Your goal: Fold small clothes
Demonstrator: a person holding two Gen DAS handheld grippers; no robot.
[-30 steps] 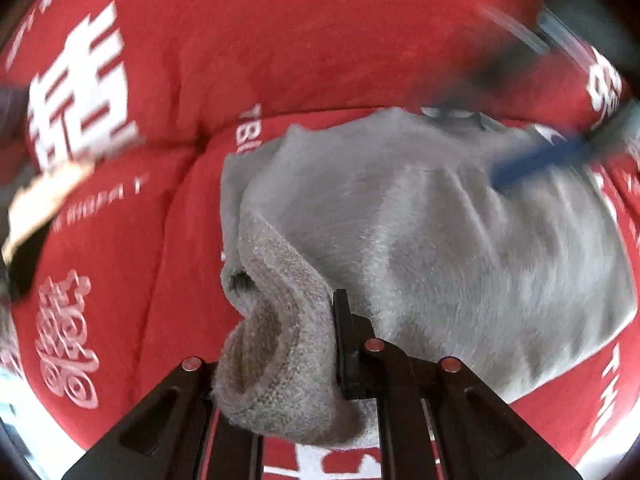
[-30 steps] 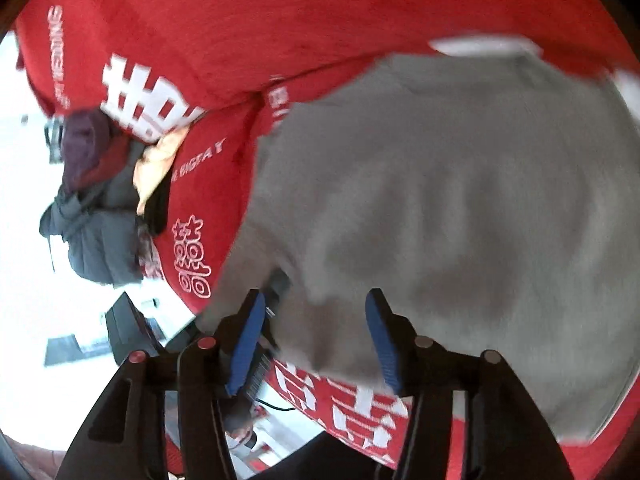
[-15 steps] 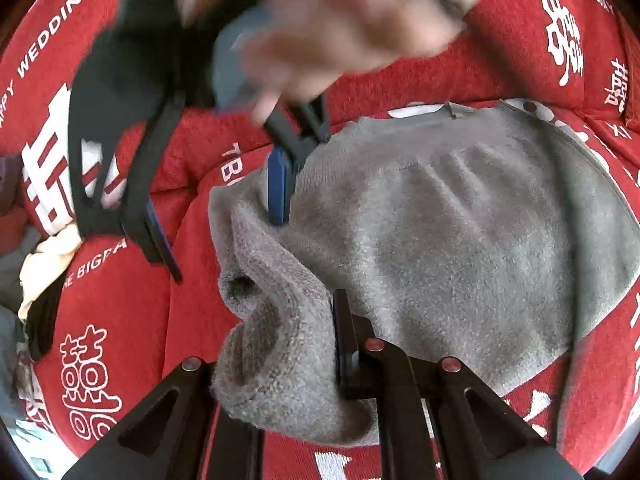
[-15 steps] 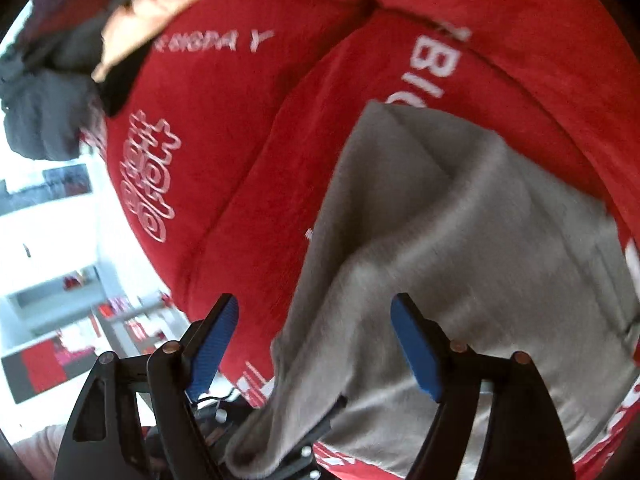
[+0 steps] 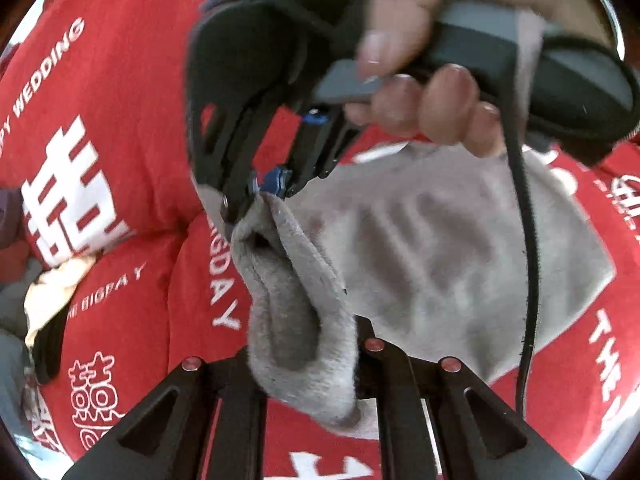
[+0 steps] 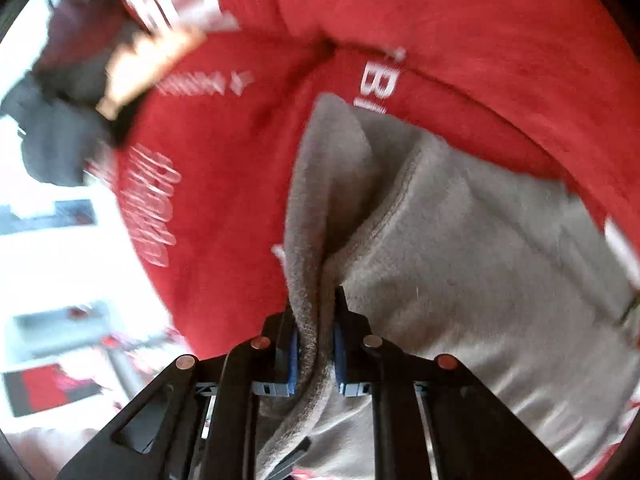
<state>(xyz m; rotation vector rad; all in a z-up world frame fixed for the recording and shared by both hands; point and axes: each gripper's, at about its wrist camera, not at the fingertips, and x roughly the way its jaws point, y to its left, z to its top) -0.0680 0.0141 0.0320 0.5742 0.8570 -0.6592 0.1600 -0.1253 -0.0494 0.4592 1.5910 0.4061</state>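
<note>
A small grey knit garment (image 5: 432,248) lies on a red cloth with white lettering (image 5: 120,88). My left gripper (image 5: 304,344) is shut on the garment's thick near hem, which bunches between the fingers. My right gripper (image 5: 264,192) shows in the left wrist view, held by a hand, and pinches the far end of the same hem. In the right wrist view the right gripper (image 6: 316,340) is shut on a fold of the grey garment (image 6: 472,264), blue pads (image 6: 294,354) pressed on both sides. The hem hangs lifted between the two grippers.
A pile of dark and cream clothes (image 5: 44,300) lies at the left edge of the red cloth; it also shows in the right wrist view (image 6: 80,92). A black cable (image 5: 528,240) hangs from the right gripper across the garment.
The right gripper was open above the garment's edge; it has come down and shut on the hem's far end. The left gripper kept its hold and the hem has risen.
</note>
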